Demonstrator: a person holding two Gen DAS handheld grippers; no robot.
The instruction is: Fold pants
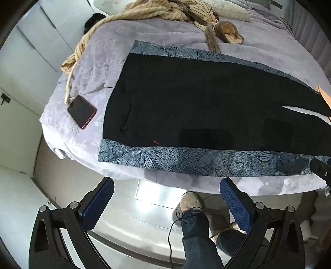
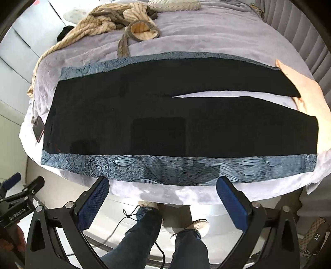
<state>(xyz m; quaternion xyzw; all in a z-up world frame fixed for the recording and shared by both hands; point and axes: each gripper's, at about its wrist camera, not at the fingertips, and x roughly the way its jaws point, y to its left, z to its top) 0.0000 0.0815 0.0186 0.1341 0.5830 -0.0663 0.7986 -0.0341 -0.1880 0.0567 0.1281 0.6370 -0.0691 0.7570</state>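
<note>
Black pants [image 1: 196, 103] [image 2: 165, 115] lie flat on a blue patterned cloth [image 1: 165, 159] [image 2: 144, 165] on the bed, waist to the left, both legs running right with a narrow gap between them. My left gripper [image 1: 167, 186] is open, held off the bed's near edge above the floor, with nothing between its blue pads. My right gripper [image 2: 163, 186] is also open and hovers just before the near edge of the cloth. In the right wrist view the left gripper [image 2: 12, 190] shows at the far left.
A lilac bedspread [image 1: 99, 68] [image 2: 206, 31] covers the bed. A dark phone [image 1: 82, 111] [image 2: 38, 128] lies left of the waistband. A striped beige garment [image 1: 165, 10] [image 2: 107, 20] is heaped at the back. A peach cloth [image 2: 306, 91] lies by the leg ends. A person's legs and shoes [image 2: 186, 227] stand below.
</note>
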